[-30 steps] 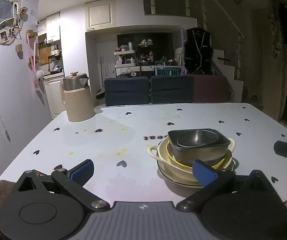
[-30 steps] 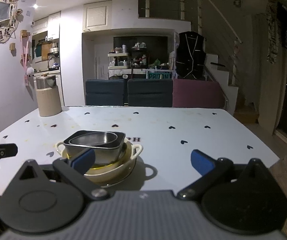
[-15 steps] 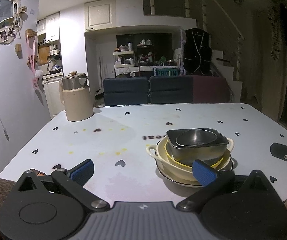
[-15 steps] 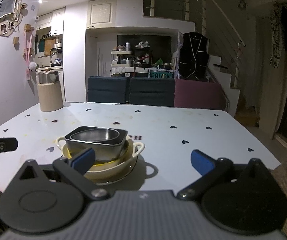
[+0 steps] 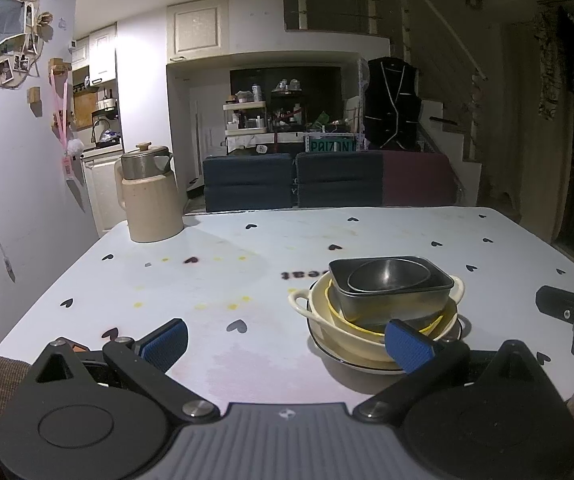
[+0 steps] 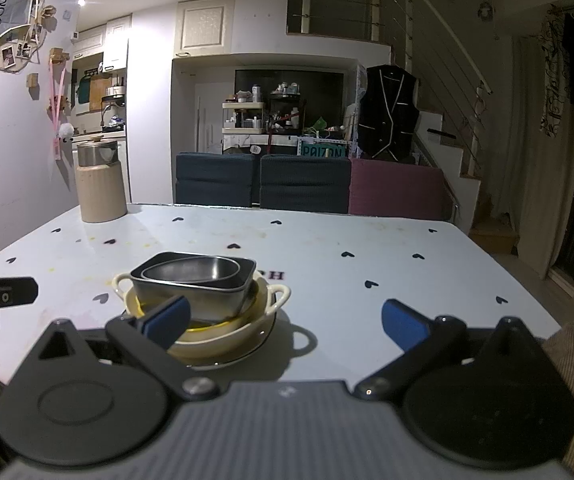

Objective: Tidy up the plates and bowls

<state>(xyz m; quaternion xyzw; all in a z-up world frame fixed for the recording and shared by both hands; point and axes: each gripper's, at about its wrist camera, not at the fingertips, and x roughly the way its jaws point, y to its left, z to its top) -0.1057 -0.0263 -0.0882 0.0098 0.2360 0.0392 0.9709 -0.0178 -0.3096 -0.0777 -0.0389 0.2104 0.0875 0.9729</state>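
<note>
Both pairs of blue-padded fingers spread wide, nothing between them: left gripper [image 5: 285,342] and right gripper [image 6: 285,322] hang above the near edge of the surface [image 5: 215,280], flanking a nested stack. The stack sits near that edge, toward its right corner in the left wrist view: round steel bowl [image 5: 387,276] inside a rectangular steel pan [image 5: 391,300], in a yellow-rimmed bowl [image 5: 337,312], in a cream handled dish [image 5: 299,300], on a dark-rimmed plate [image 5: 351,364]. Risks, prob.: pan looks tilted w/ one side riding high, so a lift from one rim could tip it and drag the bowl out; slick steel may slip the pads; a shove could slide the stack off the edge. Cream jug [image 5: 151,200] stands well apart at the far left corner.
</note>
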